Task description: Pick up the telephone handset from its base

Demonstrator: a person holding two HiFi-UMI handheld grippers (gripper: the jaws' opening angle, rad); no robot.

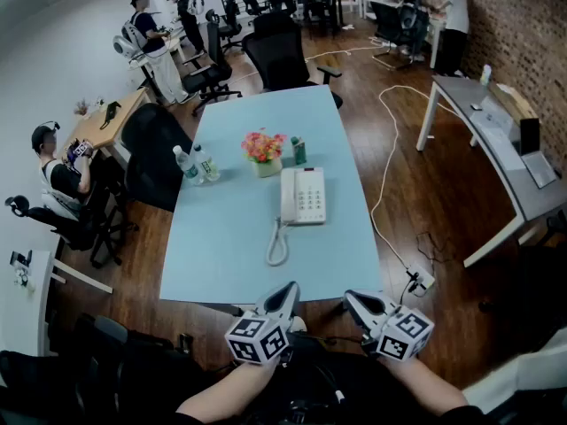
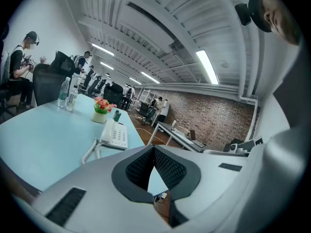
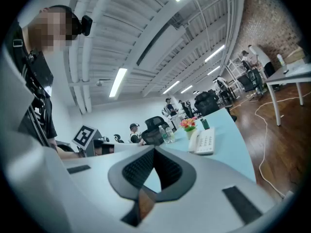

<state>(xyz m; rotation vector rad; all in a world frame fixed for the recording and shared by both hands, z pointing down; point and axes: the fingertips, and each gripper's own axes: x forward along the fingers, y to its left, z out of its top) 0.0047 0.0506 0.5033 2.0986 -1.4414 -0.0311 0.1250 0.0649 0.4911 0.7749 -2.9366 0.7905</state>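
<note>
Held the left gripper (image 1: pixel 286 290) and the right gripper (image 1: pixel 354 299) low at the bottom centre of the head view, short of the near edge of the table (image 1: pixel 221 255). Showed both sets of jaws pressed together at the tips in their own views, with nothing pinched between. Found the telephone (image 1: pixel 302 196) well apart from both, near the middle of the frame, with the handset (image 1: pixel 288 195) lying along the left side of the base (image 1: pixel 312 215) and the coiled cord (image 1: pixel 277 244) looping down toward the lower part of the picture. Touched nothing; judged the pick-up not yet begun.

Judged several ways for it to go wrong from here:

- Risked knocking or shoving the handset, rather than straddling it, if brought in with the jaws closed like this; needed spreading before the reach.
- Risked pinching the base as well, or pressing the keys (image 1: pixel 309 197), if closed too far toward the right side of the telephone.
- Risked a tilt and a slip out of the grip if clamped off-centre on the smooth, rounded handset.
- Risked drawing the cord taut and dragging the base across the smooth tabletop if lifted fast or far.
- Risked tipping the flower pot (image 1: pixel 265 153) or the small green item (image 1: pixel 299 150), just above the telephone in the frame, if overshot.

Placed the bottles (image 1: pixel 197 164), further to the upper left, out of likely harm.
</note>
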